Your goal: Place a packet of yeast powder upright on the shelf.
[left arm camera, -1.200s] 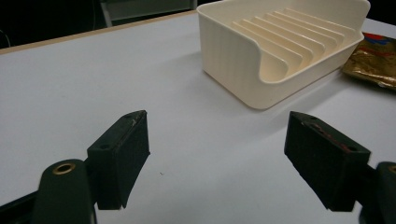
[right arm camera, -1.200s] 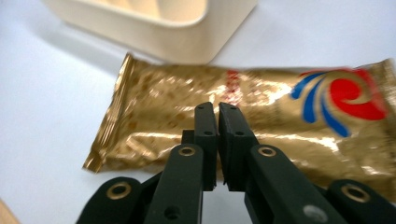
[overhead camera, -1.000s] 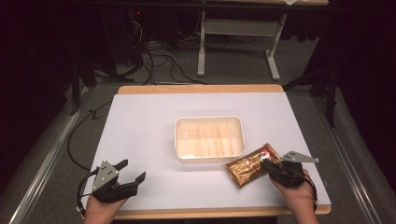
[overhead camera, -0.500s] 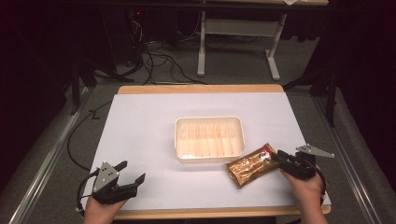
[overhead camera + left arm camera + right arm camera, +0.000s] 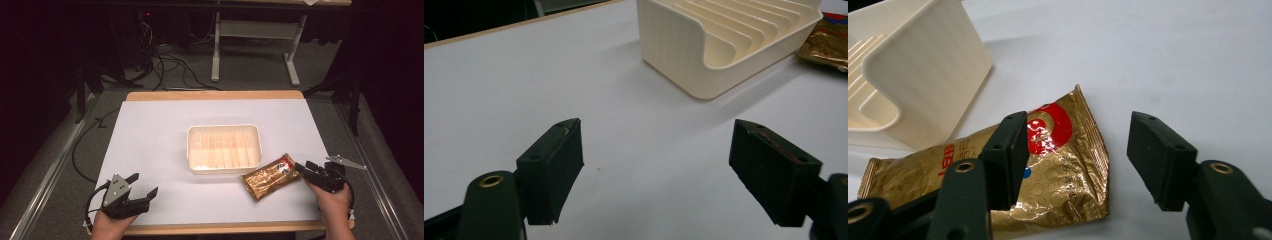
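The left gripper is resting at lower left, jaws spread wide. The right gripper, at lower right, has just been opening its jaws, gripping nothing.

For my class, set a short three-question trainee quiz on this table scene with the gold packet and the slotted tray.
1. True or false: the right tongs are clamped on the gold packet.
2. The packet lies: A) inside the cream tray, B) on the table beside it, C) under the left tongs.
3. What do the left tongs hold?
Key: 1 false, jaws open, having just been opening; 2 B; 3 nothing.
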Tool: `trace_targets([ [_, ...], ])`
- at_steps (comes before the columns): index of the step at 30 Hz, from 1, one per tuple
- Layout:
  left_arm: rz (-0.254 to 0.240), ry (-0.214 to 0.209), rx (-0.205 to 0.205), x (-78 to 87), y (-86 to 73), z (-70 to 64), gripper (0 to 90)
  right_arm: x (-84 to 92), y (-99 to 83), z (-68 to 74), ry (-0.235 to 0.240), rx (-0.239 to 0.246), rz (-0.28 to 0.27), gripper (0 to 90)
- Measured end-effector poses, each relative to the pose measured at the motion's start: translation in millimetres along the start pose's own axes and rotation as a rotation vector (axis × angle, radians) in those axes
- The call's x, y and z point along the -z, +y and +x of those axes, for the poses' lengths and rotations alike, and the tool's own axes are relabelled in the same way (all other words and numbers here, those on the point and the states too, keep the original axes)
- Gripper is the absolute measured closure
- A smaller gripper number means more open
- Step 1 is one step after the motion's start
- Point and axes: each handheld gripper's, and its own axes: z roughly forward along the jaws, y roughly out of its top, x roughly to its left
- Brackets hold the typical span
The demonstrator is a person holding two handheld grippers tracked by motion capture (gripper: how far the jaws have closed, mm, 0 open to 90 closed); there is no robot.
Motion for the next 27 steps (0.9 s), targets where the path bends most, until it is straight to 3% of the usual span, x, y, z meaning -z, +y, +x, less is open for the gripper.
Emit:
trace_targets([
  [12,-0.003,-0.001,0.009,0.2,0.1,0.1,21.9,-3.5,-3.4,-2.0,-0.010,-0.034,0.026,32.9],
  [18,-0.002,-0.003,0.008,-0.1,-0.1,-0.2,21.9,-1.4,-3.4,-4.6,0.005,-0.046,0.006,31.3],
  [25,0.004,-0.012,0.022,-3.9,-0.5,1.8,21.9,0.5,-5.2,-0.7,0.027,-0.094,0.009,21.7],
  [27,-0.001,-0.013,0.027,-5.3,0.5,1.3,21.8,0.2,-6.4,-0.2,0.033,-0.085,0.018,20.1],
])
